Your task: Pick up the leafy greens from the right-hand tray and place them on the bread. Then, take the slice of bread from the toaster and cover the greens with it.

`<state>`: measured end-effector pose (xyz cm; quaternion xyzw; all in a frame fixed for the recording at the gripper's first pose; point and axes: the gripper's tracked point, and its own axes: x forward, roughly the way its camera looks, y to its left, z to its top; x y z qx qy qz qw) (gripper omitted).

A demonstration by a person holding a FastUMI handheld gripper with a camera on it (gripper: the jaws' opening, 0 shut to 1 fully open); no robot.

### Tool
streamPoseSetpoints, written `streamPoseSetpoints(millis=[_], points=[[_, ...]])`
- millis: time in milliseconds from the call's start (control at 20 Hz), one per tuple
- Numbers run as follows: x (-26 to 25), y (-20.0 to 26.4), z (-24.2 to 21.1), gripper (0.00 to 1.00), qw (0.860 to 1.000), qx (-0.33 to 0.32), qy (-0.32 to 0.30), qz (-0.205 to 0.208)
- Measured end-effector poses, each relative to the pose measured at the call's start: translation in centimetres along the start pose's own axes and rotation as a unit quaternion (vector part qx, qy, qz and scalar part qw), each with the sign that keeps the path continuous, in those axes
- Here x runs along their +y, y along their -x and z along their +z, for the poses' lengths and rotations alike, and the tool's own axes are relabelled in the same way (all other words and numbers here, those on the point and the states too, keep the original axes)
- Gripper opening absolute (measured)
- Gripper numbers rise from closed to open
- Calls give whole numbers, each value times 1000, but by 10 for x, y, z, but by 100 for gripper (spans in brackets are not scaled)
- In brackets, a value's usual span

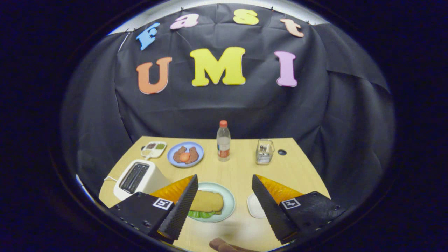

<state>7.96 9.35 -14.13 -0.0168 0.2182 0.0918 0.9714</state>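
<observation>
Hovering above the desk (241, 168) with the gripper (224, 199) wide open and holding nothing; fingers spread well apart, pointing forward and down.

State as it looks now:
- Plate (229, 199) sits between the fingers, nearer the left one. Bread (207, 201) lies on it with greens (199, 214) poking out from under the near edge. Looks like the top slice is already on, so the task reads as done or nearly so.
- Right-hand tray (252, 206) is just inside the right finger, partly hidden by it. Cannot tell if any greens remain there.
- Toaster (137, 176) is beyond the left finger; slots look dark, no slice visible standing up in them.

Risks from here:
- Left finger overlaps the plate's edge in view. Dropping straight down could clip the rim and tip the plate or slide the bread off.
- Greens stick out on the near side only; a nudge to the bread could drag them out further.
- Bottle (223, 140) stands upright well beyond the plate, dead ahead. A forward sweep could knock it over.
- Part of a hand (224, 246) shows below the fingers, close to the desk edge.

Blue plate (185, 154), small sauce dish (154, 149) and clear holder (264, 151) are far back, out of the way.
</observation>
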Motion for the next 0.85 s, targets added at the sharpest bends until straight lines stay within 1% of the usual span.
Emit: streamPoseSetpoints(millis=[100,300,400,600,700,850], points=[[-1,27,19,96,999,-31,0,-16],[13,80,52,95,995,-100,19,-23],[25,105,64,96,991,-129,30,-19],[48,150,78,96,983,-179,43,-1],[51,169,84,96,978,-203,45,-5],[54,190,85,96,977,-213,32,-3]])
